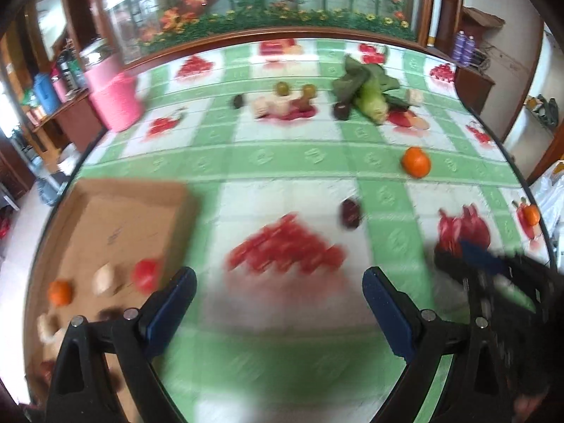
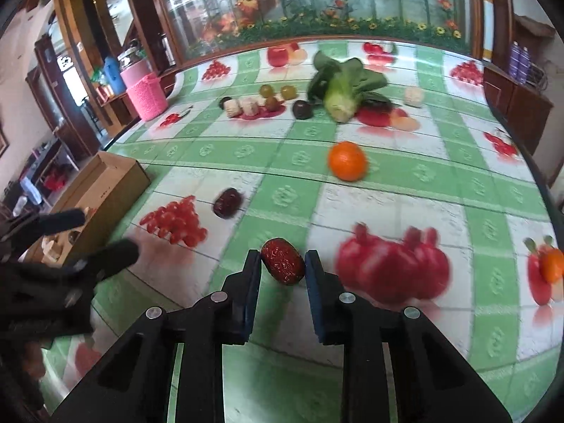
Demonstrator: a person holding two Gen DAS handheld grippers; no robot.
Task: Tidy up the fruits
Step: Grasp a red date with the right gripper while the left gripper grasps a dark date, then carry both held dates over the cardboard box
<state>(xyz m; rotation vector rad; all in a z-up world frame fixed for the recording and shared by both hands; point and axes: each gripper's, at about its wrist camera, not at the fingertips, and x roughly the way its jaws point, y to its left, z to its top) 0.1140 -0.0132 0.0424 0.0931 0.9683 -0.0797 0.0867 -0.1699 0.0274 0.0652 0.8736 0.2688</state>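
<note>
Right gripper is clamped on a red date just above the tablecloth, pinched near the fingertips only, so it could squirt out if the hand swings fast toward the cardboard box. Left gripper jaws stand wide apart and empty over the cloth just beside that box, right where the two tools could clash. A loose dark date and an orange lie well ahead; a dropped date may roll into them.

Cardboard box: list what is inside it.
In the cardboard box: an orange, a red fruit, pale pieces and a dark fruit. The left gripper's fingers hide its near corner.
</note>
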